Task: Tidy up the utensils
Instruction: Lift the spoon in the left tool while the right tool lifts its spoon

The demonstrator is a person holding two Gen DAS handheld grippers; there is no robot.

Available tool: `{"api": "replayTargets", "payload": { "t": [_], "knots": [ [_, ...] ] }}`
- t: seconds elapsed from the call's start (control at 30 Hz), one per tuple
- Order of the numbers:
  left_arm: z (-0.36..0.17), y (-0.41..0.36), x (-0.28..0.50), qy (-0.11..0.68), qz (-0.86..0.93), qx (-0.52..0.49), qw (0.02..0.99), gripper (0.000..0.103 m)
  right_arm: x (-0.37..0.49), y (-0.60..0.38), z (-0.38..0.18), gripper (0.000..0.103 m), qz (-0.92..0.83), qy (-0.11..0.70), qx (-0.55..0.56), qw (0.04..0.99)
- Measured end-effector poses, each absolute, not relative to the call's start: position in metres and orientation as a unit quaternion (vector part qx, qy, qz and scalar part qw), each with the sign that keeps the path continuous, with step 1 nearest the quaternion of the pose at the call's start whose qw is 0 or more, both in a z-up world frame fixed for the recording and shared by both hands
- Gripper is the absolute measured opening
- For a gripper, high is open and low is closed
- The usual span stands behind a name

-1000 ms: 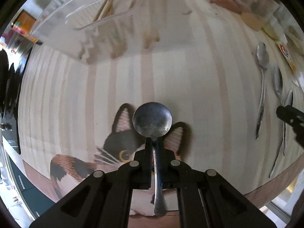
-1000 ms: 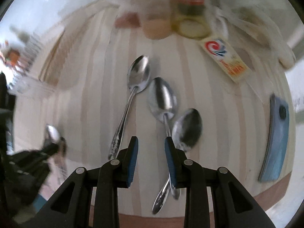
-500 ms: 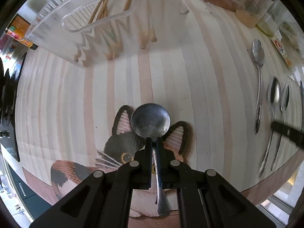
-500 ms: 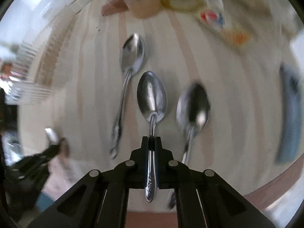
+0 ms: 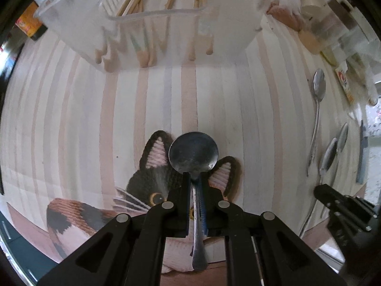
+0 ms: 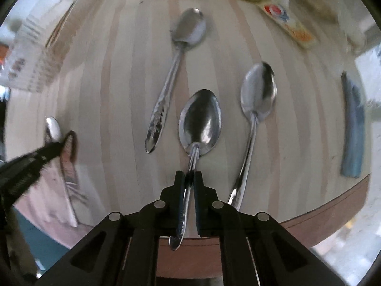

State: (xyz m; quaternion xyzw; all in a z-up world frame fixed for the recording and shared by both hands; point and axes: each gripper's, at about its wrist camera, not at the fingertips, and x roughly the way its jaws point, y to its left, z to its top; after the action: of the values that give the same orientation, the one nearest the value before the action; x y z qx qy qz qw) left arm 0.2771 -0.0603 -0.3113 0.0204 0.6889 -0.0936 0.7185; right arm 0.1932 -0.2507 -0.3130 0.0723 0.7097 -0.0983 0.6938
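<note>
Striped worktop (image 6: pixel 119 95) beside the clear utensil bin (image 5: pixel 152 35) bore two loose spoons (image 6: pixel 183 54) (unsorted), while each hand-held gripper, left (image 5: pixel 195 188) and right (image 6: pixel 189 178), clamped one spoon (image 5: pixel 193 153).

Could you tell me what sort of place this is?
Probably a home dining or kitchen table: a striped tablecloth, loose metal spoons, and a clear plastic basket holding wooden utensils.

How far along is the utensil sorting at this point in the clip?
Early to midway. Done: the translucent organizer bin already holds wooden-handled utensils. In hand: the left gripper is shut on a round-bowled spoon, and the right gripper is shut on an oval spoon. Left: two loose spoons on the striped table, a patterned-handle spoon and a plain spoon.
</note>
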Motion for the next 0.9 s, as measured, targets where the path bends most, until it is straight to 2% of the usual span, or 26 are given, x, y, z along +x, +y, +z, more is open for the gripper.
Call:
{"api": "replayTargets", "payload": {
  "t": [0.1, 0.27, 0.57, 0.73, 0.83, 0.9],
  "knots": [
    [-0.312, -0.059, 0.278, 0.688, -0.099, 0.036, 0.718, 0.005, 0.191, -0.238, -0.311, 0.011, -0.107, 0.7, 0.05, 0.705],
    [-0.309, -0.061, 0.277, 0.683, -0.099, 0.061, 0.721, 0.0, 0.18, -0.241, -0.308, 0.007, -0.112, 0.685, 0.084, 0.715],
    [-0.276, -0.027, 0.276, 0.67, -0.093, 0.043, 0.736, 0.0, 0.167, -0.272, -0.288, 0.0, -0.093, 0.663, 0.167, 0.724],
    [-0.266, -0.008, 0.275, 0.664, -0.093, 0.021, 0.742, 0.0, 0.16, -0.287, -0.277, 0.0, -0.086, 0.659, 0.186, 0.723],
    [-0.278, -0.001, 0.277, 0.676, -0.111, -0.014, 0.728, 0.004, 0.164, -0.289, -0.279, 0.0, -0.087, 0.663, 0.181, 0.721],
    [-0.292, -0.001, 0.278, 0.69, -0.12, -0.028, 0.713, 0.012, 0.168, -0.28, -0.287, 0.0, -0.091, 0.666, 0.178, 0.719]
  ]
}}
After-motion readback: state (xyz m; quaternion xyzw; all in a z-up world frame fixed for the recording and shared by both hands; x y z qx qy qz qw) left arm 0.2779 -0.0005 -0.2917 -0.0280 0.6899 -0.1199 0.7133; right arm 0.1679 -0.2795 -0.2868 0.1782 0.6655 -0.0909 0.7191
